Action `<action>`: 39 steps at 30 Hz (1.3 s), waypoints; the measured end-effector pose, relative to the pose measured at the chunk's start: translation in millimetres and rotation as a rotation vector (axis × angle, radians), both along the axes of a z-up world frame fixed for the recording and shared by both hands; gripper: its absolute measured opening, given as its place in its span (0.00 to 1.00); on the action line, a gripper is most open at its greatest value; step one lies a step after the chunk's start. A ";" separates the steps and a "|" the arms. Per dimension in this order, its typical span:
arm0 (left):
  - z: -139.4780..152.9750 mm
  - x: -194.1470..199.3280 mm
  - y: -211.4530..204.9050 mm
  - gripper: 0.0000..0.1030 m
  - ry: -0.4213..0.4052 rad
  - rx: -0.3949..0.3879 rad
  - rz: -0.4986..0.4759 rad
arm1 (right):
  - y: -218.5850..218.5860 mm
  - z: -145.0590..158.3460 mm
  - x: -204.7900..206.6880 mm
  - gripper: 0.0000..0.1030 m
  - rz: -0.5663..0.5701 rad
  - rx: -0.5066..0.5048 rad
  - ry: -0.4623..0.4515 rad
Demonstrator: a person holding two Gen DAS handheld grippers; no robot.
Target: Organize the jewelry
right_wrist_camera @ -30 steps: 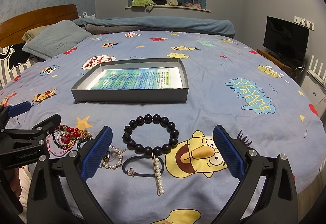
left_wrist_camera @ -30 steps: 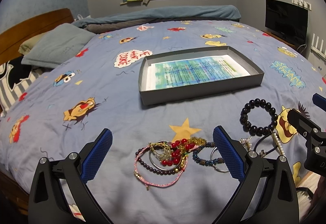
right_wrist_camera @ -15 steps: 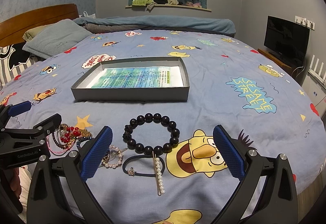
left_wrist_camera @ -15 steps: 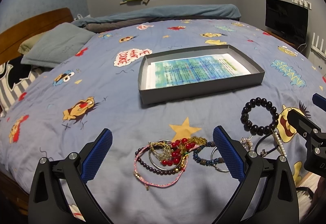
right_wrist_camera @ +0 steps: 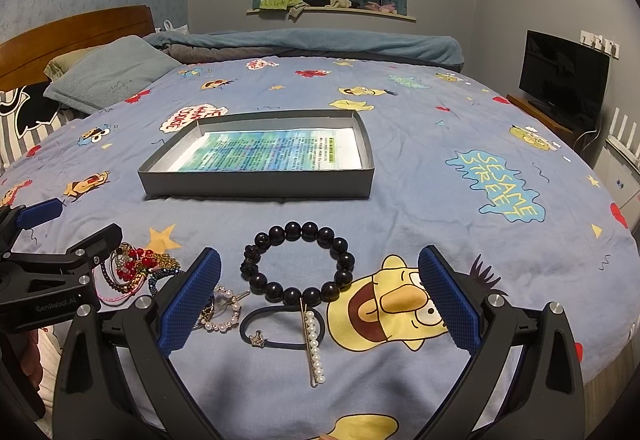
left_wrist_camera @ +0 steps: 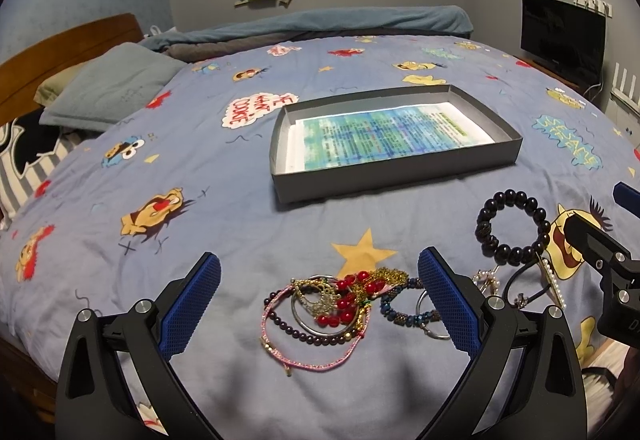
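**Both claws wide over the jewelry**

Your left gripper (left_wrist_camera: 320, 296) is spread wide around the tangled bracelet pile (left_wrist_camera: 340, 308) on the bedspread (left_wrist_camera: 200, 240). Your right gripper (right_wrist_camera: 320, 296) gapes just as wide, framing the black bead bracelet (right_wrist_camera: 298, 264), hair tie (right_wrist_camera: 280, 328) and pearl clip (right_wrist_camera: 314, 348). The grey tray (right_wrist_camera: 256, 184) sits beyond, holding only a printed sheet (right_wrist_camera: 268, 152).

A glossy black bead bracelet (right_wrist_camera: 298, 266) lies on the matt printed cloth bedspread (right_wrist_camera: 420, 200) near a grey cardboard tray (right_wrist_camera: 256, 184).
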State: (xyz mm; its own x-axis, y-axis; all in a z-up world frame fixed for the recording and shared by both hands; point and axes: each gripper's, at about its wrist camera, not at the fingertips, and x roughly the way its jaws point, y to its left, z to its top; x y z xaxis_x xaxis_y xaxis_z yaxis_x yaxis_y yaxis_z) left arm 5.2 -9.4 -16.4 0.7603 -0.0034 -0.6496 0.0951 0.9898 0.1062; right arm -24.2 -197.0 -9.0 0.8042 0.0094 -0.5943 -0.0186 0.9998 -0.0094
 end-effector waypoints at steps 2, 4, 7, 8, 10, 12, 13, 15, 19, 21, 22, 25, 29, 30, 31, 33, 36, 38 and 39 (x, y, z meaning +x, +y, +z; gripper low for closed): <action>-0.5 1.1 1.0 0.95 0.002 -0.003 -0.003 | -0.4 -1.7 1.4 0.95 0.000 0.000 0.003; -1.4 4.7 3.4 0.95 0.005 -0.007 -0.009 | -1.5 -2.8 3.6 0.95 -0.001 -0.001 0.004; -4.5 12.5 9.9 0.95 0.004 -0.033 -0.040 | -7.7 -5.8 9.3 0.95 0.010 0.002 0.005; -5.2 15.3 12.0 0.95 0.004 -0.037 -0.042 | -10.9 -7.6 11.9 0.95 0.017 0.007 0.006; -6.9 21.1 15.9 0.95 0.003 -0.040 -0.039 | -19.3 -12.1 17.4 0.95 0.016 0.018 0.017; -9.0 27.1 20.2 0.95 0.011 -0.045 -0.037 | -30.4 -17.9 22.5 0.95 0.009 0.042 0.027; -11.0 30.1 23.1 0.95 0.019 -0.048 -0.034 | -33.6 -19.5 23.6 0.95 0.009 0.051 0.031; -14.0 34.5 27.0 0.95 0.024 -0.047 -0.032 | -42.0 -24.2 26.2 0.95 0.016 0.074 0.039; -21.0 38.3 36.5 0.95 0.040 -0.046 -0.049 | -47.1 -28.4 30.9 0.95 0.018 0.071 0.038; -23.6 38.1 40.7 0.95 0.044 -0.043 -0.058 | -49.0 -29.7 34.1 0.95 0.018 0.084 0.041; -24.9 37.1 43.4 0.95 0.046 -0.046 -0.072 | -50.4 -30.6 36.4 0.94 0.019 0.089 0.044; -28.2 31.3 48.2 0.95 0.054 -0.071 -0.117 | -50.3 -34.3 42.7 0.89 0.025 0.097 0.060; -38.7 20.6 52.9 0.95 0.075 -0.084 -0.153 | -45.5 -40.7 49.8 0.81 0.054 0.103 0.084; -41.7 18.3 54.2 0.95 0.078 -0.088 -0.157 | -44.0 -42.4 51.2 0.78 0.059 0.102 0.089; -43.0 16.9 54.1 0.95 0.078 -0.089 -0.157 | -43.0 -43.6 52.1 0.75 0.063 0.101 0.093; -43.9 15.1 54.5 0.94 0.077 -0.091 -0.164 | -39.4 -46.5 53.3 0.70 0.074 0.094 0.101; -41.2 11.0 53.6 0.92 0.055 -0.079 -0.170 | -35.7 -48.9 53.8 0.60 0.089 0.085 0.108; -37.2 8.8 54.8 0.87 0.047 -0.095 -0.174 | -34.2 -49.6 53.8 0.56 0.096 0.085 0.112; -35.5 8.2 55.5 0.77 0.046 -0.106 -0.178 | -33.8 -49.8 53.5 0.53 0.100 0.086 0.112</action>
